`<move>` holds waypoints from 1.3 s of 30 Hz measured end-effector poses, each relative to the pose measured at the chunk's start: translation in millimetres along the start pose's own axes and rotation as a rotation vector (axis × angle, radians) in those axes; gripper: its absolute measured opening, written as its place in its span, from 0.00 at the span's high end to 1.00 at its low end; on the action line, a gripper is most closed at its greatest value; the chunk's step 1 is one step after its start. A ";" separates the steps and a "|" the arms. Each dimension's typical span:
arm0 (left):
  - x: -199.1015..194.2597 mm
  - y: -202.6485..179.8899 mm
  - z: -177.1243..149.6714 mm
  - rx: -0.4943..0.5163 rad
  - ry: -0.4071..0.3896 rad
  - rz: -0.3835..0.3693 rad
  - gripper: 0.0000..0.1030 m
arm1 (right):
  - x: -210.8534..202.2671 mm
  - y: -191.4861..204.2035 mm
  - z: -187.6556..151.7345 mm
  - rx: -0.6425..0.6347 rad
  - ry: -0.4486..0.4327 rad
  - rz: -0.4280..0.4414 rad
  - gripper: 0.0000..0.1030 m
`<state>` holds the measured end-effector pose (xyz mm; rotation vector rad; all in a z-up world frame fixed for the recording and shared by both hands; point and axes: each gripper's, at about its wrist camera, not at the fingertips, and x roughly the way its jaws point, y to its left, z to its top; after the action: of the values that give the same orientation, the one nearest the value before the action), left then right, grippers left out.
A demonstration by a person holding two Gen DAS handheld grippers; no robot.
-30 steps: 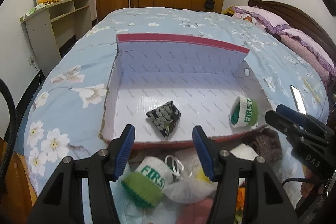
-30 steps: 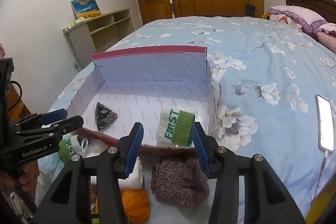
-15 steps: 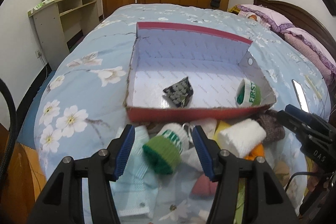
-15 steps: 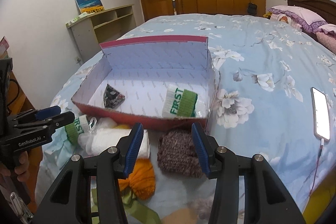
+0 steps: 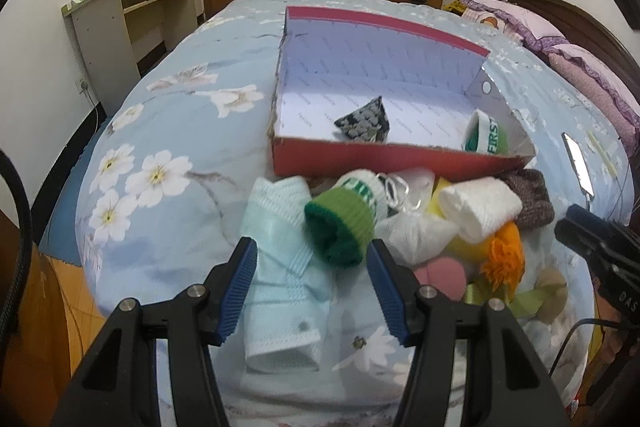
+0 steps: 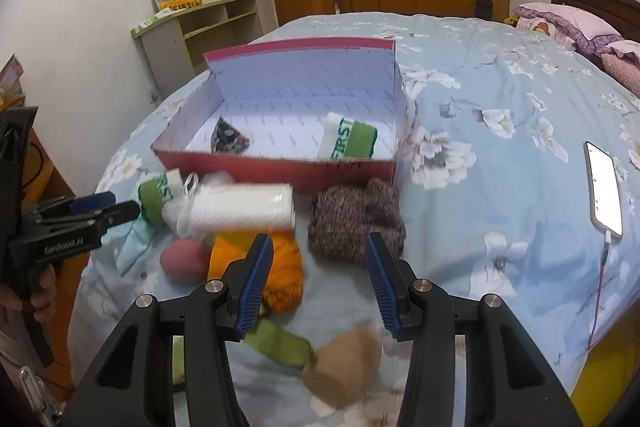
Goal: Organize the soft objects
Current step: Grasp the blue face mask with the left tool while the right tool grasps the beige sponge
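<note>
- Right now the left hand-held gripper (image 5: pixel 311 281) hangs low over the bed with its blue jaws apart and nothing held; the green-and-white knitted cuff (image 5: pixel 344 217) lies just past the tips, lined up with the gap, so it looks like the next thing to be picked up.
- The right hand-held gripper (image 6: pixel 316 281) is also parted and holds nothing; it points at the fuzzy grey-brown knitted hat (image 6: pixel 356 221), which lies just beyond its tips.
- Between them a heap of soft things waits on the flowery blue bed cover (image 6: pixel 500 107): a pale blue folded cloth (image 5: pixel 280 267), a white rolled towel (image 6: pixel 244 205), an orange woolly ball (image 6: pixel 280 275) and a round pink pad (image 6: pixel 182 259). They sit close to the box, likely so each trip is short.
- Past the heap stands the open red cardboard box with white inside (image 5: pixel 400 163), touching the pile at its near wall. It already holds a dark patterned folded cloth (image 5: pixel 364 123) and a second green-and-white knitted cuff (image 6: pixel 352 141), well apart from each other.
- A lit white phone (image 6: pixel 604 187) lies off to the right, out of the way.
</note>
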<state>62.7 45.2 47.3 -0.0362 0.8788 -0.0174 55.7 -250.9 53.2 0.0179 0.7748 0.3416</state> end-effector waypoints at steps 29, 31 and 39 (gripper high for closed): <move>16.2 22.4 -24.8 -0.035 0.039 0.003 0.41 | -1.1 -12.3 -63.1 0.028 0.139 -0.014 0.52; 20.6 21.7 -23.2 -0.036 0.040 -0.002 0.41 | 2.6 -12.0 -65.3 0.029 0.147 -0.019 0.52; 39.2 21.0 -23.5 -0.035 0.042 -0.005 0.41 | 10.6 -12.6 -71.3 0.016 0.165 -0.042 0.52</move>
<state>69.6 64.3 1.3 -0.0713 0.9207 -0.0074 17.3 -267.3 -6.9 -0.0118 0.9401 0.3000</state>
